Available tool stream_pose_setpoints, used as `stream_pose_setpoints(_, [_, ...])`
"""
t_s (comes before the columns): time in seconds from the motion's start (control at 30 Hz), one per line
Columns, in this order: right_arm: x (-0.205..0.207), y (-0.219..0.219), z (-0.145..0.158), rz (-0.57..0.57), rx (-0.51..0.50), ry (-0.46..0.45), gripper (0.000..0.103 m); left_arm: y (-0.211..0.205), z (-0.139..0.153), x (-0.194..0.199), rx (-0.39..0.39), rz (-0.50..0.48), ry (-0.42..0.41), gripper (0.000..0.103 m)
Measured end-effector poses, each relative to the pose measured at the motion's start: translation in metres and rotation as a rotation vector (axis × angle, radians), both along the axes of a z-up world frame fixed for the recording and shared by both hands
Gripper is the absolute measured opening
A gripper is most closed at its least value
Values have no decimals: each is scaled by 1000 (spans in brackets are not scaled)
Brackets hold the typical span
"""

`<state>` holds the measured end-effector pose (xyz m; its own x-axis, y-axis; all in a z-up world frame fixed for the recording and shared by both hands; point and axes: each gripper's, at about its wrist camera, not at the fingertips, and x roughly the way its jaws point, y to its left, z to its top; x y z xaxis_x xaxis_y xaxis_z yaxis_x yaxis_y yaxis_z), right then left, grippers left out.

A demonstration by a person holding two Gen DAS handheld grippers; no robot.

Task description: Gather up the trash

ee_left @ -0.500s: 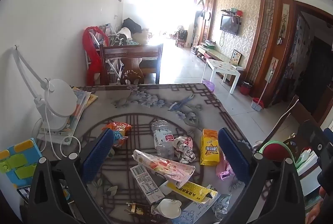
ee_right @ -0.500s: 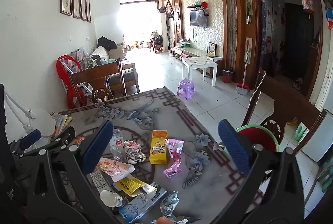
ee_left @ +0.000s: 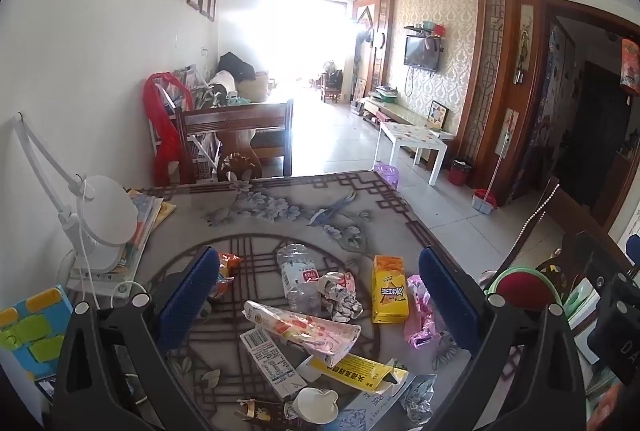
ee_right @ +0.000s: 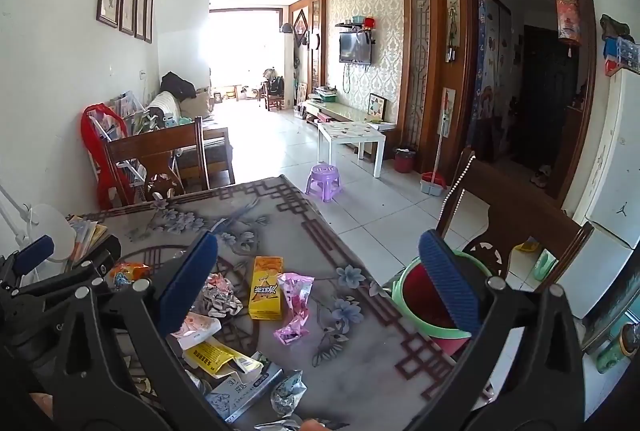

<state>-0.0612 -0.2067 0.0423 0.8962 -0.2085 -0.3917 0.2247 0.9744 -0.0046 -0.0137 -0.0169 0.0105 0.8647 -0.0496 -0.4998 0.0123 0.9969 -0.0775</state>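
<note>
Both grippers hang spread wide above the littered desk, empty.

The left gripper has its blue fingers far apart, gripping and touching nothing; below them lie a crushed bottle, a yellow carton, a pink wrapper and a crumpled foil. The right gripper is just as wide and empty, one finger over the desk, the other before the green-rimmed bin beside it.

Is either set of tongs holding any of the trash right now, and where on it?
No. The left tongs and right tongs are both open and empty above the table.
</note>
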Motion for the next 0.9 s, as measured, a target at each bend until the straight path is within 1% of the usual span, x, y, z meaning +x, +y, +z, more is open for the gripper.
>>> stream_pose_setpoints(0.1, [-3, -2, 1, -24, -3, -12, 100, -1, -2, 1, -27, -8, 22, 95])
stream_pose_setpoints(0.23, [-4, -3, 1, -50, -25, -16, 100, -3, -7, 5, -21, 5, 60, 95])
stream_pose_setpoints(0.33, [-1, -2, -2, -45, -25, -5, 100, -8, -9, 5, 29, 8, 59, 95])
stream_pose_setpoints(0.37, [0, -2, -2, -42, -21, -2, 100, -7, -10, 5, 30, 11, 60, 95])
stream_pose_setpoints(0.47, [0, 0, -4, -39, -20, 1, 100, -3, -11, 7, -4, 18, 73, 95])
stream_pose_setpoints(0.67, [0, 0, -4, -43, -15, 5, 100, -1, -9, 9, -29, 1, 67, 95])
stream_pose_setpoints(0.7, [0, -1, -4, -46, -11, 5, 100, -6, -13, 5, -26, 0, 65, 95])
stream_pose_setpoints(0.8, [-1, -8, -5, -51, 17, 0, 100, -8, -13, 5, -25, -4, 64, 95])
stream_pose_setpoints(0.9, [-1, -10, -6, -58, 20, -2, 100, -10, -12, 5, -23, -7, 63, 95])
